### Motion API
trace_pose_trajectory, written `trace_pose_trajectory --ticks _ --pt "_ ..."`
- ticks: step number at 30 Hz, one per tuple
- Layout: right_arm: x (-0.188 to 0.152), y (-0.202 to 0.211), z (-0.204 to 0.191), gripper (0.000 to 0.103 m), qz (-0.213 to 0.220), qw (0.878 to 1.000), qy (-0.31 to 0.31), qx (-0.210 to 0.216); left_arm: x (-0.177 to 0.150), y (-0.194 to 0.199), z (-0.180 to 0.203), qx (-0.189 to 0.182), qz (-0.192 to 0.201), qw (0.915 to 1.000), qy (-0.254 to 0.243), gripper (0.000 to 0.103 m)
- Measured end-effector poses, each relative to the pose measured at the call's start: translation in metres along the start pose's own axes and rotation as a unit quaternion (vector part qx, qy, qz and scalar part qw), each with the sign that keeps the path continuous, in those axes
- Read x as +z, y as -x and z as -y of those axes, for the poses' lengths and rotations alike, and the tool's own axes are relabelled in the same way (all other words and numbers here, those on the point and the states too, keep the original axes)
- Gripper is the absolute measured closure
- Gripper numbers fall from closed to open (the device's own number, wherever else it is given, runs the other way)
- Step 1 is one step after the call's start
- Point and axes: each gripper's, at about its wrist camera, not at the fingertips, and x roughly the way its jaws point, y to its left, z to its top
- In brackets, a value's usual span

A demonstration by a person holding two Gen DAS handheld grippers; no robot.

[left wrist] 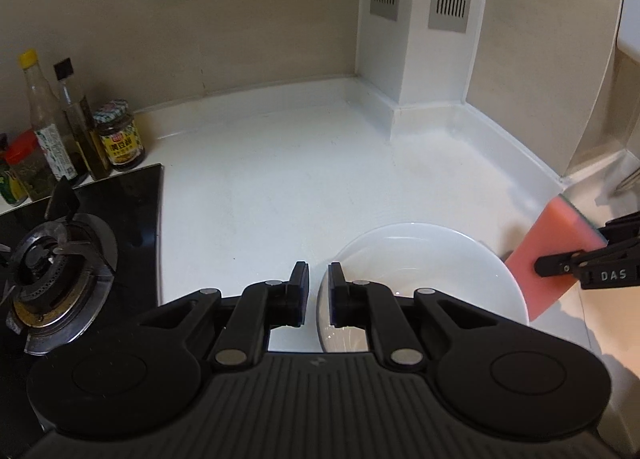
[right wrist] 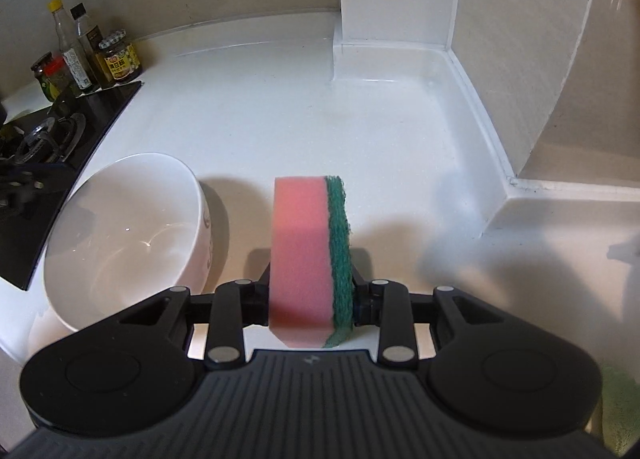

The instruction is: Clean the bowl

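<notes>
- The white desk (right wrist: pixel 280 107) is seen to fill a corner between beige walls, and the bowl and everything else are carried by it.
- A black gas stove (left wrist: pixel 60 259) is set into the desk at the left, with sauce bottles (left wrist: pixel 60 127) kept behind it, near the wall and probably out of the way of the work.
- The white bowl (right wrist: pixel 120 227) is placed on the desk just beside the stove edge; it appears empty, with a little shine inside, so it is judged to be waiting for the wiping.
- The pink sponge (right wrist: pixel 304 259) with a green scrubbing layer is grasped by the right gripper (right wrist: pixel 310 299) and held on its edge, beside the bowl and not yet in it.
- The left gripper (left wrist: pixel 318 287) is held slightly parted at the bowl's near rim; nothing is pressed between its fingers.
- The sponge's green layer and the printing on the bowl's outer wall are shown clearly only in the right wrist view; the right gripper's hold from the side is shown only in the left view.
</notes>
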Motion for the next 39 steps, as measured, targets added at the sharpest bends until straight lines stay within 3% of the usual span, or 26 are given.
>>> trace_pose_trajectory --ticks 3,6,17,25,28,34,39 --pt "-0.002 -0.001 0.002 0.074 0.004 1.000 -0.003 -0.004 -0.001 0.003 -0.002 0.003 0.002 1.0000 0.006 0.091" --pt "-0.005 0.000 0.004 0.063 0.012 1.000 -0.009 -0.005 -0.003 0.006 -0.001 0.007 0.004 0.9999 0.008 0.089" --pt "-0.016 0.027 0.007 0.063 0.080 0.997 -0.007 0.011 -0.013 0.015 0.012 0.044 -0.011 0.9987 0.023 0.088" --pt "-0.045 0.050 0.017 0.063 0.174 0.984 -0.024 0.004 -0.041 0.044 0.025 0.107 -0.014 0.9933 0.040 0.088" --pt "-0.057 0.062 0.024 0.063 0.204 0.978 -0.037 0.005 -0.052 0.053 0.030 0.113 -0.011 0.9928 0.038 0.088" --pt "-0.073 0.084 0.031 0.063 0.217 0.975 -0.047 0.021 -0.068 0.068 0.045 0.088 0.004 0.9959 0.018 0.087" --pt "-0.087 0.101 0.027 0.063 0.215 0.974 -0.073 0.001 -0.080 0.088 0.050 0.055 0.015 0.9982 0.015 0.086"
